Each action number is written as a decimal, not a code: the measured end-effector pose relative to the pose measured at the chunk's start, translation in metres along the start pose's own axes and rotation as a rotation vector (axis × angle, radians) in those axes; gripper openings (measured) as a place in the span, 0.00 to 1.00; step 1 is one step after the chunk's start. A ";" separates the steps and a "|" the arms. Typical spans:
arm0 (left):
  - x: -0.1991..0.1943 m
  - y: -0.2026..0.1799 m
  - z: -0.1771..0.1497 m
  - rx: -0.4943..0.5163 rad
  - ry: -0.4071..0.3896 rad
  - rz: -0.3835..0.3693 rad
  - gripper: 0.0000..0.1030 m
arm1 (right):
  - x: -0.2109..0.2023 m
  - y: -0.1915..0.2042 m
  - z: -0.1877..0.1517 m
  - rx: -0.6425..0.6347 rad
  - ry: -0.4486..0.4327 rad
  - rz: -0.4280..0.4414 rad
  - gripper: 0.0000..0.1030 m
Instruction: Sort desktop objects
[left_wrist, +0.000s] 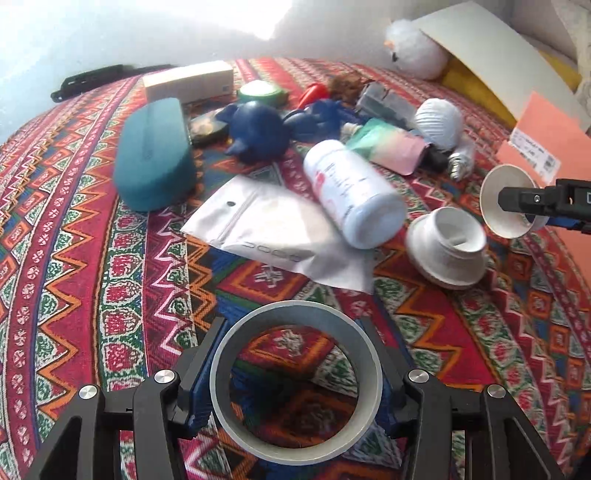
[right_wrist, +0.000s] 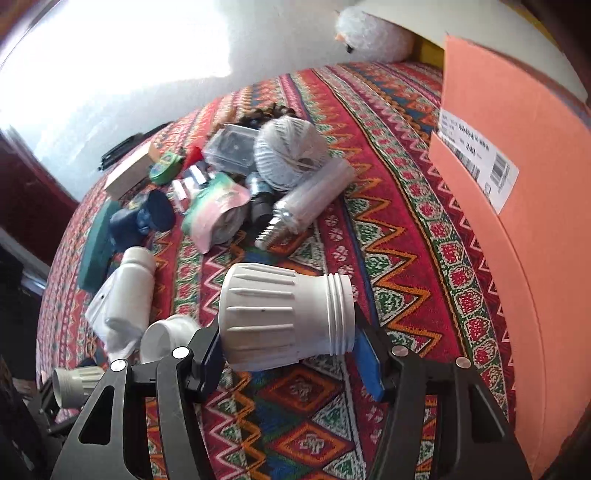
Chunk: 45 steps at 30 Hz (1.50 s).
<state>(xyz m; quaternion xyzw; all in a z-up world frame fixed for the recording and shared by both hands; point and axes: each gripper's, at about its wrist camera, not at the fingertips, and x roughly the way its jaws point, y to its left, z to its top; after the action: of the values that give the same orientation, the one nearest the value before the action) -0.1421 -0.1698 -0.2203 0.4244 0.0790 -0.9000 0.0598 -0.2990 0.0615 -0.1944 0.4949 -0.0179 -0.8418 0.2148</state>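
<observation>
My left gripper (left_wrist: 293, 326) is shut on a short grey plastic ring (left_wrist: 295, 455), one pad against each side of it, just above the patterned cloth (left_wrist: 92, 277). That ring (right_wrist: 75, 380) also shows at the lower left of the right wrist view. My right gripper (right_wrist: 288, 334) is shut on a white ribbed pipe fitting (right_wrist: 273, 306), held end to end, wide end left and threaded end right. From the left wrist view, the right gripper (left_wrist: 519, 205) hangs at the right edge with the fitting's wide end (left_wrist: 491, 195) facing me.
A second white fitting (left_wrist: 447, 247) lies on the cloth beside a white bottle (left_wrist: 351, 192) and a clear zip bag (left_wrist: 266, 229). Behind them are a teal case (left_wrist: 155, 147), a blue toy (left_wrist: 255, 129) and a string ball (right_wrist: 288, 151). An orange box (right_wrist: 517, 221) stands right.
</observation>
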 end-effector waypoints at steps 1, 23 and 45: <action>-0.004 -0.002 0.000 0.006 -0.005 0.000 0.55 | -0.007 0.007 -0.002 -0.020 -0.016 -0.005 0.61; -0.131 -0.043 -0.041 0.084 -0.123 -0.025 0.55 | -0.138 0.068 -0.109 -0.143 -0.137 -0.014 0.57; -0.204 -0.192 -0.018 0.313 -0.256 -0.214 0.55 | -0.288 -0.001 -0.172 -0.089 -0.352 -0.171 0.57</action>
<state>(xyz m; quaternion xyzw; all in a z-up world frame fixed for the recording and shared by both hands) -0.0333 0.0306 -0.0565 0.3000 -0.0251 -0.9491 -0.0932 -0.0349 0.2033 -0.0447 0.3297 0.0243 -0.9305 0.1578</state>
